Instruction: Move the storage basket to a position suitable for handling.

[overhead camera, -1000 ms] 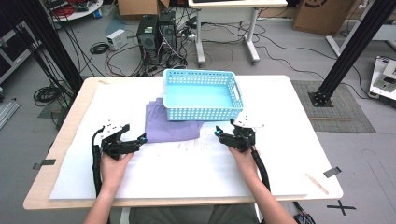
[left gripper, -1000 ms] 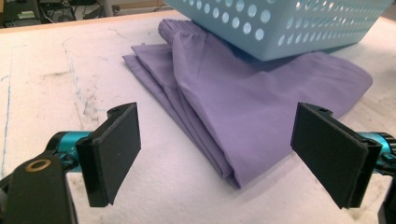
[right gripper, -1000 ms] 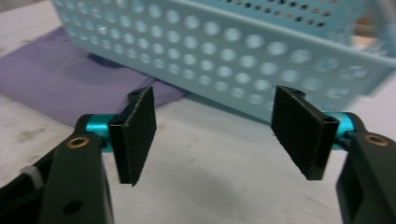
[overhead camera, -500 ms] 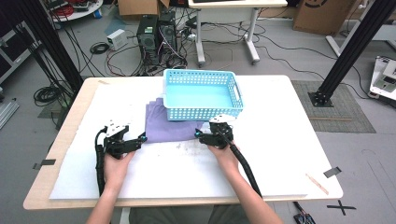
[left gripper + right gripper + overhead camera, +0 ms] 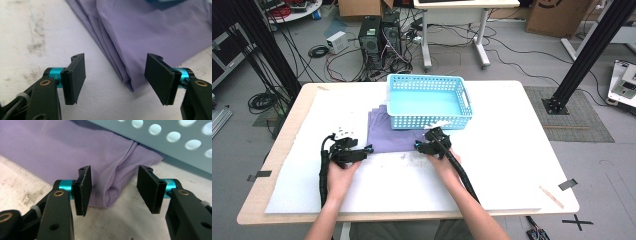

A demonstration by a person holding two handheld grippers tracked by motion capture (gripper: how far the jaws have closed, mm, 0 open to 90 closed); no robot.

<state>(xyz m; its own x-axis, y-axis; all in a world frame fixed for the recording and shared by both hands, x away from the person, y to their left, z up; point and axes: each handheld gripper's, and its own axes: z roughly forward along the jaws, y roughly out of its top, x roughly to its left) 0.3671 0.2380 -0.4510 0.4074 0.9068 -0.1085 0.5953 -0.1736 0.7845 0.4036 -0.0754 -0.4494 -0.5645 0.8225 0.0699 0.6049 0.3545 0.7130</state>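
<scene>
On the left of the high view, the left tongs [image 5: 368,149] were held level at the near-left corner of the purple cloth [image 5: 394,135], aimed toward three o'clock. In the left gripper view the left tongs [image 5: 115,78] were seen partly open and just closing, with the stacked folded corner of the cloth [image 5: 140,37] lying between the jaws; the pads were not yet pressed on it.

The cloth was spread flat on the white bench [image 5: 512,165], with its far part tucked under the blue basket [image 5: 428,102]. Its long axis was judged to run from nine to three o'clock, along the basket's near wall, and its free folded edge faced six o'clock, toward the person.

At the near-right corner, the right tongs [image 5: 417,146] were set pointing toward ten o'clock. In the right gripper view the right tongs [image 5: 113,188] were likewise half open and just closing, a bunched fold of cloth [image 5: 113,192] standing between the jaws, apparently untouched, with the perforated basket wall [image 5: 175,142] just beyond.

The step in hand was judged to be the taking of both near corners. For the next move, both pairs of jaws would need to be closed fully onto the fabric, all layers being caught, before the cloth could be drawn out from under the basket.
</scene>
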